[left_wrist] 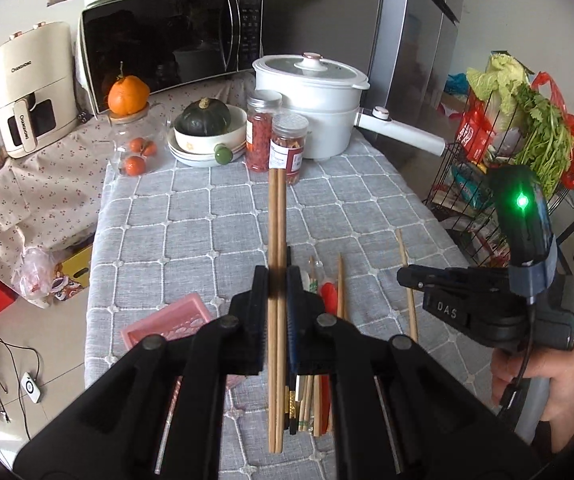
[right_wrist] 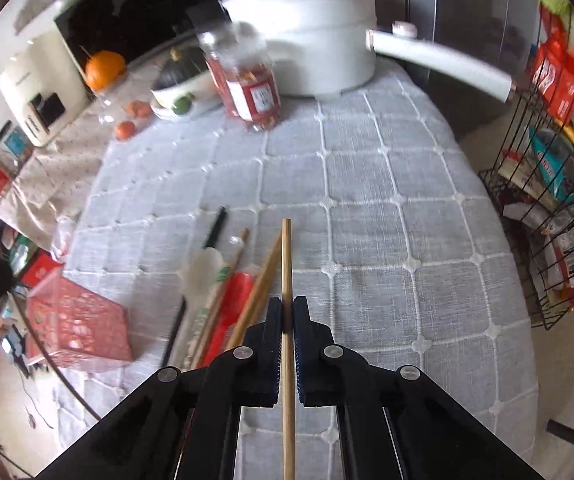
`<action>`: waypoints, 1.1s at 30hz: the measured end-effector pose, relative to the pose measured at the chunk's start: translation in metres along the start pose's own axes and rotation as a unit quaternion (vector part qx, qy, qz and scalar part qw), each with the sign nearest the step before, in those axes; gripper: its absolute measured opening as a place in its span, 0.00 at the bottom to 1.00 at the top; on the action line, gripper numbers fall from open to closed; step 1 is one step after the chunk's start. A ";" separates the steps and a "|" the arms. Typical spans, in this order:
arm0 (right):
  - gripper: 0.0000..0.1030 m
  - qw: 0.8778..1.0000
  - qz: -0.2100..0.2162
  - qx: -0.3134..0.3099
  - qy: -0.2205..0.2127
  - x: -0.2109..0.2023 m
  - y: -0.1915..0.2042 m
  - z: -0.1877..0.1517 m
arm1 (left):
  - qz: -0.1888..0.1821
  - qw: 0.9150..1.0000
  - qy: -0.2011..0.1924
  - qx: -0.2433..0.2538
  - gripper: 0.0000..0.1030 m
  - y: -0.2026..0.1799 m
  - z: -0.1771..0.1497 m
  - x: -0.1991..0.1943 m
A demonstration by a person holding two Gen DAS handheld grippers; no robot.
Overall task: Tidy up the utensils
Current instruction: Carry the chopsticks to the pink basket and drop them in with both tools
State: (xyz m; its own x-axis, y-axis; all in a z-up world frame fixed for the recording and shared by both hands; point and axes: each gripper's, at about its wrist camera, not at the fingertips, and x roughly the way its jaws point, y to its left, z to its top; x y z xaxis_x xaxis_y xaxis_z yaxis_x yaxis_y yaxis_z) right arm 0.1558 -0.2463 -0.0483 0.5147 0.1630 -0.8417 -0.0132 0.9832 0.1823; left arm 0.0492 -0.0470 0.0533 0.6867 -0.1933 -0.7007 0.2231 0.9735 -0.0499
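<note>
My left gripper (left_wrist: 278, 277) is shut on a pair of wooden chopsticks (left_wrist: 277, 216), which stick out ahead over the grey quilted tablecloth (left_wrist: 207, 220). Under it lies a pile of utensils (left_wrist: 319, 292): more chopsticks and a red spoon. My right gripper (right_wrist: 287, 305) is shut on a single wooden chopstick (right_wrist: 286, 256); the left wrist view shows this right gripper (left_wrist: 407, 278) at the right, held by a hand. Left of it lie a red spoon (right_wrist: 233, 304), a white spoon, wooden chopsticks and a black chopstick (right_wrist: 215, 228). A pink basket (right_wrist: 75, 328) lies at the table's left edge.
At the far end stand a white pot (left_wrist: 311, 92) with a long handle, two jars (left_wrist: 289, 148), a bowl with a squash (left_wrist: 207, 128) and a microwave (left_wrist: 171, 48). A black wire rack (left_wrist: 487, 200) of groceries stands off the table's right side.
</note>
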 end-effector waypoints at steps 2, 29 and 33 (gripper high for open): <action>0.05 1.000 0.007 -0.006 -0.028 -0.015 0.007 -0.001 | -0.006 1.000 -0.012 -0.010 0.10 -0.001 -0.002 0.037; 0.05 0.950 0.177 -0.011 -0.257 -0.151 0.055 0.004 | 0.057 0.958 -0.281 -0.034 0.10 0.048 0.011 -0.026; 0.05 0.944 0.197 -0.023 -0.262 -0.144 0.074 0.006 | 0.084 0.955 -0.279 -0.051 0.10 0.061 0.005 0.001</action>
State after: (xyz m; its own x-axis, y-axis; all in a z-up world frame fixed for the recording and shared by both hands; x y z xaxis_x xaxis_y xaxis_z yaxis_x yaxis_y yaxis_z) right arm 0.0859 -0.1972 0.0894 0.8152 0.4661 -0.3439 -0.3231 0.8587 0.3978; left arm 0.0673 0.0114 0.0534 0.9753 -0.0394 -0.2175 0.0271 0.9979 -0.0596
